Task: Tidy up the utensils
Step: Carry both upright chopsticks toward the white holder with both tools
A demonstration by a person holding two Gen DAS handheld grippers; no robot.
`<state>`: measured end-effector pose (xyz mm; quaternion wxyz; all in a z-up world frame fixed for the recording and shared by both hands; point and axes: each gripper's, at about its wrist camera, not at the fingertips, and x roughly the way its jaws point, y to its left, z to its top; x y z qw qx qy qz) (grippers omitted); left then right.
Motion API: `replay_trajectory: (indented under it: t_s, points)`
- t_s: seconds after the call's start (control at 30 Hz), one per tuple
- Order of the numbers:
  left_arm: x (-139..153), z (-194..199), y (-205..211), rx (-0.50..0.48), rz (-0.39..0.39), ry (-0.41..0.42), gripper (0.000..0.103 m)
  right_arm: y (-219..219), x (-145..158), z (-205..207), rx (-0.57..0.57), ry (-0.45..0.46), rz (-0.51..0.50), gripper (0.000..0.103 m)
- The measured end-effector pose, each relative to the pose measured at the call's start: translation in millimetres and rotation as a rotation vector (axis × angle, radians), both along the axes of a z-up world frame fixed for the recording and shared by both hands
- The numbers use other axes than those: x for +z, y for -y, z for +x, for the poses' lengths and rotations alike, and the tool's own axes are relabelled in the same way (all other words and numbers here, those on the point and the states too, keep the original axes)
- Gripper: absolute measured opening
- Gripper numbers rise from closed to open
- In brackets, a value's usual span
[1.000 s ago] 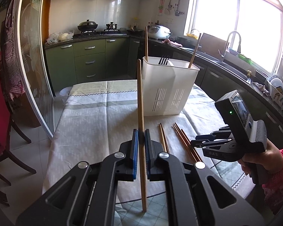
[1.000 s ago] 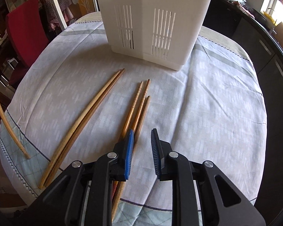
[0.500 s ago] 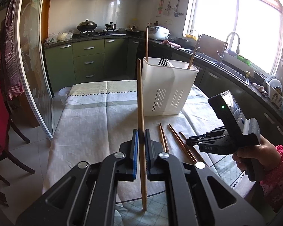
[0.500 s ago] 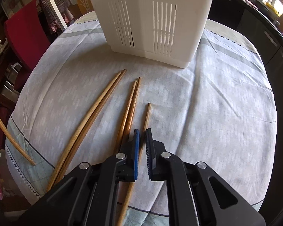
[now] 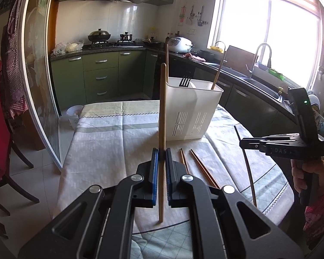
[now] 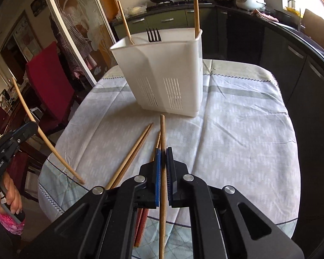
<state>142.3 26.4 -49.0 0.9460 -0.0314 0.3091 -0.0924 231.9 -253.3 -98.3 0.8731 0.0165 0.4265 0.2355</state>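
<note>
Gripping one chopstick (image 6: 162,151) each, both grippers tilted downward above table (image 6: 248,118).

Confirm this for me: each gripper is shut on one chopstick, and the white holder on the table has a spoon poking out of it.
Not a spoon. The right wrist view shows a black fork standing in the white holder. The rest holds: the left gripper is shut on a chopstick, and the right gripper on another chopstick.
</note>
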Motion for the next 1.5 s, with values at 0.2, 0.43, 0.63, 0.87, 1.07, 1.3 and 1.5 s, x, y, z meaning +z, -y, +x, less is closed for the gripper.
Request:
replay_trajectory:
  t_s: [0.2,0.43,0.63,0.87,1.07,1.3,1.5]
  points:
    - [1,1,-1,0.0,-0.011,-0.01,0.006,16,23,-31,0.001,0.071,0.054,0.006]
    - [6,1,0,0.005,-0.01,-0.001,0.006,21,44,-47,0.0,0.129,0.088,0.006]
    - [18,3,4,-0.007,-0.002,0.024,0.006,27,64,-46,-0.012,0.182,0.132,0.006]
    - [40,17,8,-0.029,-0.009,0.053,0.006,34,90,-40,-0.015,0.219,0.181,0.006]
    - [85,41,23,-0.055,0.004,0.121,0.006,32,108,-36,0.008,0.23,0.183,0.006]
    - [143,81,41,-0.052,-0.006,0.239,0.006,41,101,-33,0.002,0.212,0.186,0.006]
    - [154,129,56,0.004,-0.008,0.285,0.006,60,94,-31,-0.021,0.196,0.193,0.006]
